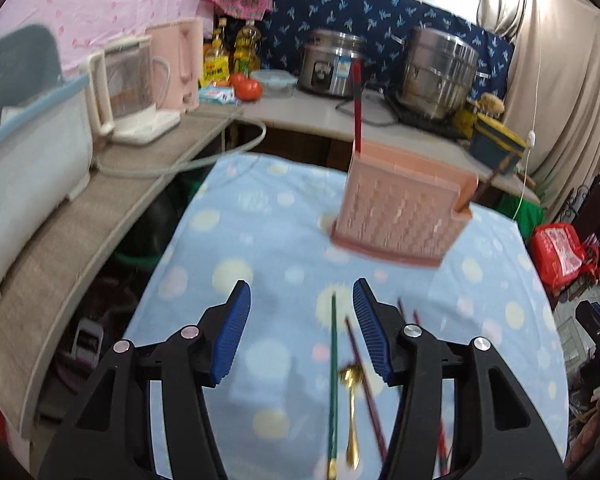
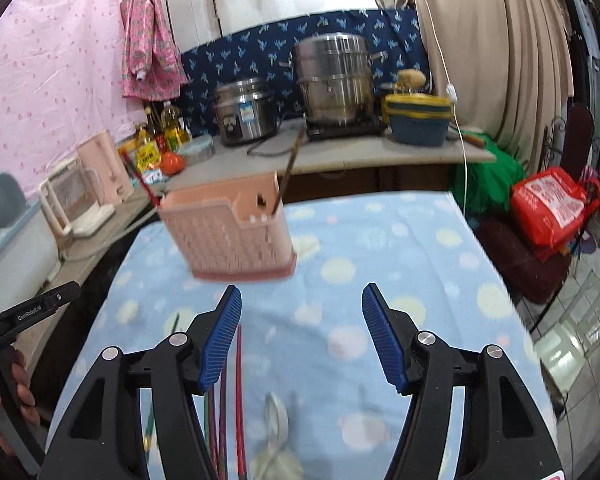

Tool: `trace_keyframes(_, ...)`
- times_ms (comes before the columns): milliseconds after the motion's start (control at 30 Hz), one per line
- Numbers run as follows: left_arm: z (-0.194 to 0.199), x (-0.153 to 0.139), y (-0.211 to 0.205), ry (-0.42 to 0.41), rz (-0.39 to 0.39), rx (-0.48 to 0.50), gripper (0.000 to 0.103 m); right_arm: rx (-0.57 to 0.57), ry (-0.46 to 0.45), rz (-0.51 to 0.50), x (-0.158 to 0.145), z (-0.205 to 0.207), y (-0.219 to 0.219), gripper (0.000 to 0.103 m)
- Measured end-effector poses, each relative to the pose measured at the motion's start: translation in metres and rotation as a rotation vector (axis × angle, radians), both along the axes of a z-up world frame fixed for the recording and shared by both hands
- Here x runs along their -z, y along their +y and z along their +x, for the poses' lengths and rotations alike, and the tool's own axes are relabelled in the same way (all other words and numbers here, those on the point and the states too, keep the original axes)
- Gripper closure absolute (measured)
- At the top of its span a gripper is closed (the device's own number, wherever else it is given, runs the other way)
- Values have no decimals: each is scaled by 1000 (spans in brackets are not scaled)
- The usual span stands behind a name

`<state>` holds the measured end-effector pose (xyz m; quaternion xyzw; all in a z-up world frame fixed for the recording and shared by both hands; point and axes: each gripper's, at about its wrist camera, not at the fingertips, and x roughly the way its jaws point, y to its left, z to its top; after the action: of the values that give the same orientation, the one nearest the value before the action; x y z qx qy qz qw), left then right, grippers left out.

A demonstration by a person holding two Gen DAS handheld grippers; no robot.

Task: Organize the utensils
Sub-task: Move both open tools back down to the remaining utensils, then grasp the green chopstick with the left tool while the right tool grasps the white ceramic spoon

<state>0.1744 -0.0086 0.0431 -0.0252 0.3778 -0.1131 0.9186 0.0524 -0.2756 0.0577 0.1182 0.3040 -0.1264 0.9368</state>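
Left wrist: left gripper [image 1: 302,298] jaws apart, empty, above green chopstick [image 1: 333,364] | right gripper [image 2: 302,304] apart, empty | pink holder [image 2: 226,236] ahead

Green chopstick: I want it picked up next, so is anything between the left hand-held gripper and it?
Nothing visible. The left hand-held gripper is open above the green chopstick, which lies bare on the dotted cloth; a gold spoon lies just beside it.
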Motion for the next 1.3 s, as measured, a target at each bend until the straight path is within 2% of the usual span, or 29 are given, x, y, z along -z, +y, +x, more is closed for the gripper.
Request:
trace_keyframes(267,-57,55,8,120,22,31,52,-18,135,-12,55,-53,26,42)
trace_keyframes(500,-92,95,6,204,29,59,52,-51,209,31,93,-81,45,42)
trace_keyframes(733,-104,113,-3,225,36,75,52,-82,235,33,106,-89,60,43)
trace_keyframes(1000,-97,123,-11,230,45,80,55,-89,242,44,108,-87,61,43)
trace_keyframes(1167,-92,125,-17,216,62,93,70,-95,256,62,114,-81,60,50)
trace_keyframes(1233,-90,125,-18,218,59,101,83,-98,263,79,117,-77,59,54)
trace_keyframes(1300,-89,126,-18,222,49,110,91,-102,267,86,119,-73,59,58)
